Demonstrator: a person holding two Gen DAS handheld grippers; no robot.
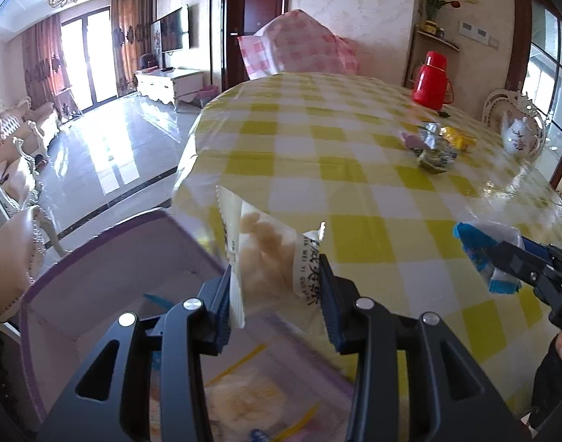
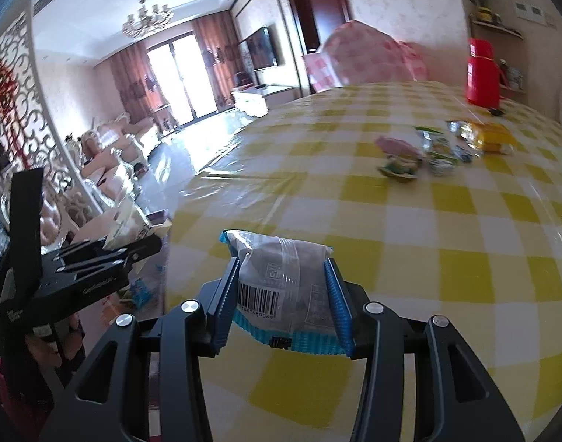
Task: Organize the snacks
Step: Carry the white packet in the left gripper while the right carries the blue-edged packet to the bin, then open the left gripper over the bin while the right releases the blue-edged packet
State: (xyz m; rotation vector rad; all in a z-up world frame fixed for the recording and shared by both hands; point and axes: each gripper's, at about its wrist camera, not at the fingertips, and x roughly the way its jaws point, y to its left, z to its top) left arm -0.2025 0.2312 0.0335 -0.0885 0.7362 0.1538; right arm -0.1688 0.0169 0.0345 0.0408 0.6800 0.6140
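Left gripper [image 1: 277, 294]: clamped on a white cracker packet [image 1: 266, 254], held above the purple-rimmed bin [image 1: 96, 258]. Right gripper [image 2: 284, 294]: clamped on a blue-edged snack packet [image 2: 281, 280], over the yellow-checked table [image 2: 428, 239]. Remaining snack pile [image 2: 428, 151]: far side, well apart.

Broad bare stretch of yellow-checked plastic tablecloth [image 2: 409, 228] lay open across centre frame. Loose heap of small wrapped snacks [image 2: 439, 147] blocked upper right, red plastic thermos [image 2: 481, 73] behind it. Purple-rimmed open box [image 1: 107, 269] crowded lower left, off table edge.
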